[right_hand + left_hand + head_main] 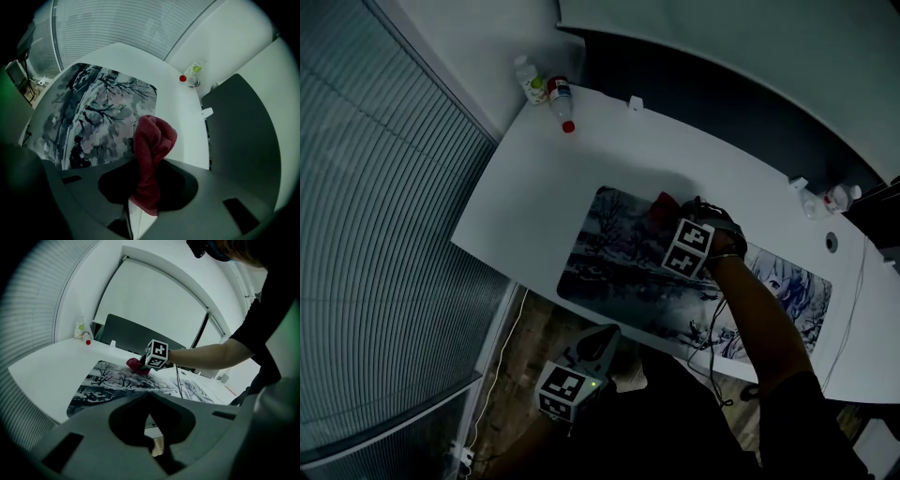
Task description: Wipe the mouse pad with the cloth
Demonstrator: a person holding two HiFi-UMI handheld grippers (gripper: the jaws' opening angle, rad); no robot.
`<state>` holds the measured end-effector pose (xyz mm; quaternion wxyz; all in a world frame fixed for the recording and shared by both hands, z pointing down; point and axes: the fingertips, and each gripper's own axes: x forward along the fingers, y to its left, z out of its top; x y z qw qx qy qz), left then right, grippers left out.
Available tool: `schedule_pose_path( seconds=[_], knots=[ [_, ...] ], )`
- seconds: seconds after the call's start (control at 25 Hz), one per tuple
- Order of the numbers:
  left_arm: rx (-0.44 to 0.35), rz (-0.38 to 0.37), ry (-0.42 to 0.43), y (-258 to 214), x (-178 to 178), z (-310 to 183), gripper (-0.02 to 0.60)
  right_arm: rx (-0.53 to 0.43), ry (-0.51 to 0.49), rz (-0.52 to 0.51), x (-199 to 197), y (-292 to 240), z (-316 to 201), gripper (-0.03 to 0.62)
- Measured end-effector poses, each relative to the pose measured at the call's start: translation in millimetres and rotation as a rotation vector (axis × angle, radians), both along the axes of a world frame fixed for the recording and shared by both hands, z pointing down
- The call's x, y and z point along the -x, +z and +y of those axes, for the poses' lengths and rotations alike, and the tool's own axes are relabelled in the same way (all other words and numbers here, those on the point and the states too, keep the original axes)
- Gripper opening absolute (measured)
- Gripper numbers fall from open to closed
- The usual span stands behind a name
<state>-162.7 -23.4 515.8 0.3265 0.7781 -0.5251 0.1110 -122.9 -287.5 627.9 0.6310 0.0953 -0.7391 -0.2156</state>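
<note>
Holding the red cloth (pixel 152 140) pinched between the jaws of your right gripper (pixel 675 217), you press its free, bunched end down onto the printed mouse pad (pixel 614 267). It touches near the pad's far edge, toward the left half. This grip leaves enough cloth ahead of the jaws, so I judge that the fabric, not the gripper, rubs the pad.

Your left gripper (pixel 598 342) hangs below the near edge of the white desk (pixel 534 197), away from the work. Its jaws are pressed together with nothing between them.

Two small bottles (pixel 546 89) stand at the far left corner of the desk, well apart from the pad, and more small items (pixel 834 197) sit at the far right. A thin black cable (pixel 712 328) lies across the pad under your right arm; it could disturb strokes toward that side.
</note>
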Motion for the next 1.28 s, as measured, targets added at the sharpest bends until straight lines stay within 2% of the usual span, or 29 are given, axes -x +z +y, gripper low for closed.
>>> schedule_pose_path(
  seconds=[0.44,1.28],
  knots=[
    [-0.012,-0.002,0.063,-4.7,-17.7,-7.9,0.005,-0.028,0.066,0.033,-56.1,1.0,-6.8,0.112],
    [-0.045,0.001,0.168,-19.3,-22.4,14.6,0.005,-0.052,0.006,0.123,-68.2,11.4,84.7,0.112]
  ],
)
